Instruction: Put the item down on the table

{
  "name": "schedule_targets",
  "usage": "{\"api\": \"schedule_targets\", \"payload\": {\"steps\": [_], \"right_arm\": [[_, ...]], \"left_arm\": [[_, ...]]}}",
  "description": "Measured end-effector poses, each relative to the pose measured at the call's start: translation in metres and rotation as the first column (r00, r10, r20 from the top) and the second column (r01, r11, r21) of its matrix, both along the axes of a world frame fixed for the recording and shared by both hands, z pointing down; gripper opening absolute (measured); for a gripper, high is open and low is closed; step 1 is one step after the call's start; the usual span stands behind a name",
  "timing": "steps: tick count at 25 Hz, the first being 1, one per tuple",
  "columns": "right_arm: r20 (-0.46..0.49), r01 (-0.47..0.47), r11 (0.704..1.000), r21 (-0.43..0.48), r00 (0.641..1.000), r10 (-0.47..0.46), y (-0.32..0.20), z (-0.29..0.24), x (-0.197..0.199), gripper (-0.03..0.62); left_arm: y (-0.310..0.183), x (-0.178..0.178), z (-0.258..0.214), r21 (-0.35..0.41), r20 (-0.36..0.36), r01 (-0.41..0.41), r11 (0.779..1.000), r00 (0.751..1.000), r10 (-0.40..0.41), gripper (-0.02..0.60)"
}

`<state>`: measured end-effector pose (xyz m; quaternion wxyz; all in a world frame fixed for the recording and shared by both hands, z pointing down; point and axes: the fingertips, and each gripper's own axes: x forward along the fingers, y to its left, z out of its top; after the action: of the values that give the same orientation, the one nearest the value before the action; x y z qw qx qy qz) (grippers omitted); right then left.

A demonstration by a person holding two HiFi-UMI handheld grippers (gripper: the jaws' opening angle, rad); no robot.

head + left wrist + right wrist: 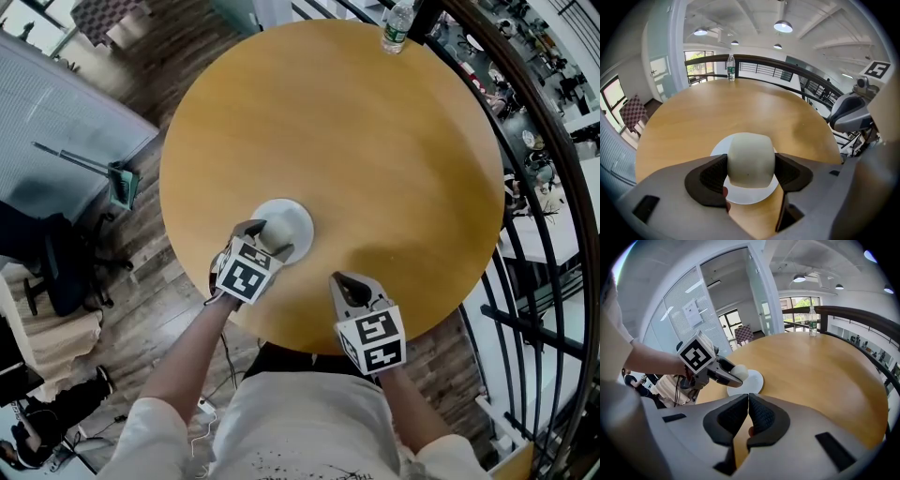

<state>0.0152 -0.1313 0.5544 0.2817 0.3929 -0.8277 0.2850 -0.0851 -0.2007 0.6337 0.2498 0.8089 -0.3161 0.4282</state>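
Observation:
A cream, bun-like soft item (751, 159) is squeezed between the jaws of my left gripper (751, 174), just above a white plate (721, 149) on the round wooden table (375, 150). In the head view the same item (277, 232) and left gripper (266, 240) sit over the plate (298, 217) near the table's front edge. From the right gripper view the item (740, 372) shows at the left gripper's tip, over the plate (754, 383). My right gripper (343, 281) rests at the front edge, jaws pressed together on nothing (748, 414).
A water bottle (397, 26) stands at the table's far edge, also visible as the bottle (731, 68). A dark railing (553, 131) curves along the right. Chairs and a broom stand on the wooden floor (150, 281) at the left.

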Motion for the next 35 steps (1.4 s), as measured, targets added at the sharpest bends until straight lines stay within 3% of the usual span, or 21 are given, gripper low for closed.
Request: {"api": "schedule_targets", "payload": {"steps": [11, 35], "right_arm": [[0.012, 0.006, 1.0, -0.015, 1.0, -0.006, -0.004, 0.003, -0.007, 0.025], [0.025, -0.013, 0.999, -0.036, 1.0, 0.014, -0.008, 0.009, -0.003, 0.025]], "left_arm": [[-0.003, 0.004, 0.022, -0.07, 0.044, -0.033, 0.997, 0.998, 0.037, 0.318], [-0.007, 0.004, 0.042, -0.096, 0.12, -0.082, 0.992, 0.988, 0.093, 0.318]]}}
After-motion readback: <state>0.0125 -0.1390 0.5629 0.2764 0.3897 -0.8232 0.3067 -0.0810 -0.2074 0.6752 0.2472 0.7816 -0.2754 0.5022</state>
